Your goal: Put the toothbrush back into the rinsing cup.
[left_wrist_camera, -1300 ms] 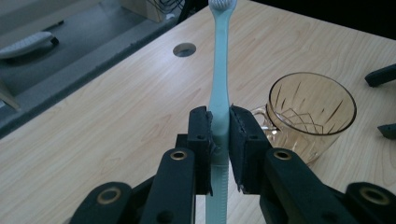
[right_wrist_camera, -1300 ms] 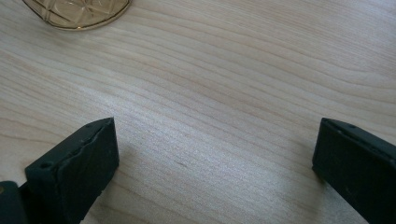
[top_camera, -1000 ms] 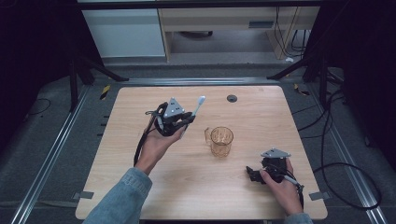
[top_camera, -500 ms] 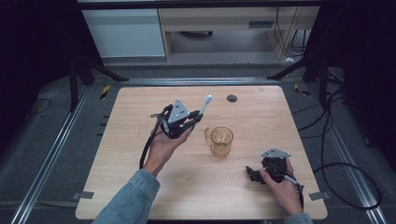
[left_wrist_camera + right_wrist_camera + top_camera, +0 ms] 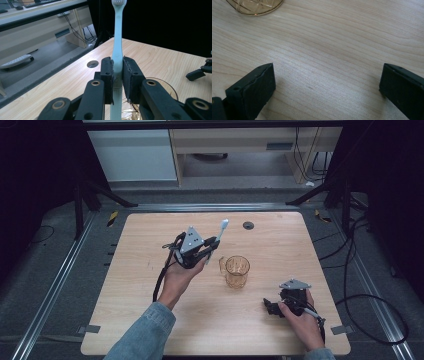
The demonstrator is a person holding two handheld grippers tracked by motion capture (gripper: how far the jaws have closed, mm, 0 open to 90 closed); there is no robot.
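Wooden table point(image 5: 150, 320), empty amber cup point(image 5: 237, 271)

Light wooden tabletop point(image 5: 280, 245) evenly lit from above, dark surroundings; soft shadows under black jaws, slightly grainy close-ups

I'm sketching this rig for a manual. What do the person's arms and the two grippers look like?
Both grippers, left gripper and right gripper, are black with thick black jaws, each topped by a grey three-cornered plate and trailing a black cable. The forearms wear blue denim sleeves.

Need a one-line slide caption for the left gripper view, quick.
Left gripper clamps a pale toothbrush upright, head up, above the amber cup.
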